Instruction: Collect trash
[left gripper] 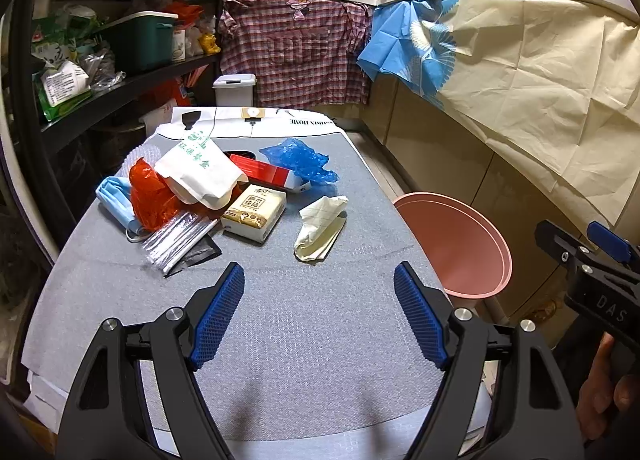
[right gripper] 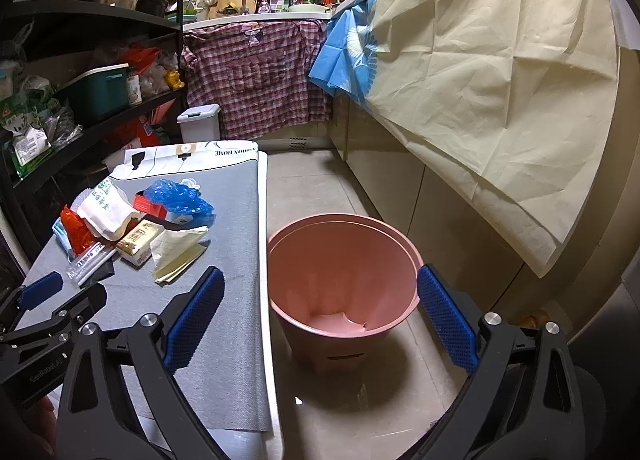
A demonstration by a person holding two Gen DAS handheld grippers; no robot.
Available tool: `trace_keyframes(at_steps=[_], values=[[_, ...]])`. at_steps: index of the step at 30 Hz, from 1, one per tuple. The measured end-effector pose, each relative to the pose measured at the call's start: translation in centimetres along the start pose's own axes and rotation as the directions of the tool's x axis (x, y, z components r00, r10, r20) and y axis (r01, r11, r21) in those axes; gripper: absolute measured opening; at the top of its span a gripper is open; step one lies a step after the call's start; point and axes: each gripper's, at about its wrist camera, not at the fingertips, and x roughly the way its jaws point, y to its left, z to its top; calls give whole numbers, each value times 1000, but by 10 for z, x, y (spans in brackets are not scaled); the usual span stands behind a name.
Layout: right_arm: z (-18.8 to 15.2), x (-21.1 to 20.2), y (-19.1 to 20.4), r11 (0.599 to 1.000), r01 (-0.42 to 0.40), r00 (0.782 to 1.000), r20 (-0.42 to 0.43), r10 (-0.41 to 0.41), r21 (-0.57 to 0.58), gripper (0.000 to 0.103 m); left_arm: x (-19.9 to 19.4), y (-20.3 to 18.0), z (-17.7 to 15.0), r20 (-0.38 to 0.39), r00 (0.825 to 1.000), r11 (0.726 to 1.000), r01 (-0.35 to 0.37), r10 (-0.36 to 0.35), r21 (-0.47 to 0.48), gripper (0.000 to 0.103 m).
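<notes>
Narrow kitchen, grey tabletop [left gripper: 304, 340] beside a pink bin [right gripper: 340, 292] on the floor. Trash heaped at the tabletop's far left; crumpled cream paper [left gripper: 320, 230] nearest, long axis running away from the camera. Left tool [left gripper: 320, 316] released, level above bare mat. Right tool [right gripper: 320, 320] released, angled down over the bin; bin's inside visible only from the right wrist.

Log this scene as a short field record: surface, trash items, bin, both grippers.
surface: grey mat on the table
trash: crumpled paper, tissue pack, blue plastic bag, red plastic bag, face mask, clear wrapper
bin: pink bucket on the floor beside the table, nearly empty
left gripper: open, holding nothing, over the mat
right gripper: open, holding nothing, above the bucket
</notes>
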Motion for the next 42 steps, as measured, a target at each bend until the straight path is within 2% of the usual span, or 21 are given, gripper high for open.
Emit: trace_keyframes(at_steps=[8,15,20,23,27,31,34,36,37,40,42], values=[[7,5,8,999,-44,999,-23,45,15,82,-5,5,11,-18,999,999,36,-36,-2,58],[32,7,23,992,-124,992,-23,124,18,76,-16,20,38,11,999,999,44,-44,18,48],[67,19,43,978,-207,978,-19,207,31,63,-14,44,62,12,999,999,37,-37,20,39],[90,29,58,965,-261,965,-4,262,26,54,-7,61,77,27,999,998,19,-21,55,39],[108,53,80,949,-310,950,-12,311,51,49,7,85,93,55,998,993,-18,11,118,39],[100,78,98,942,-328,943,-35,331,67,49,27,124,95,48,998,995,-55,51,84,39],[78,98,107,935,-344,933,-82,351,88,49,43,147,84,17,996,996,-87,87,27,39],[61,114,110,934,-341,926,-135,354,108,50,54,157,80,-10,997,996,-83,83,-18,39],[53,125,110,928,-347,914,-170,367,138,50,60,160,77,-18,998,998,-64,64,-26,39],[39,149,117,913,-362,883,-245,400,187,50,71,160,76,-26,997,998,-70,70,2,39],[32,160,122,911,-364,872,-273,407,195,51,77,164,75,-45,997,998,-62,61,-22,39]])
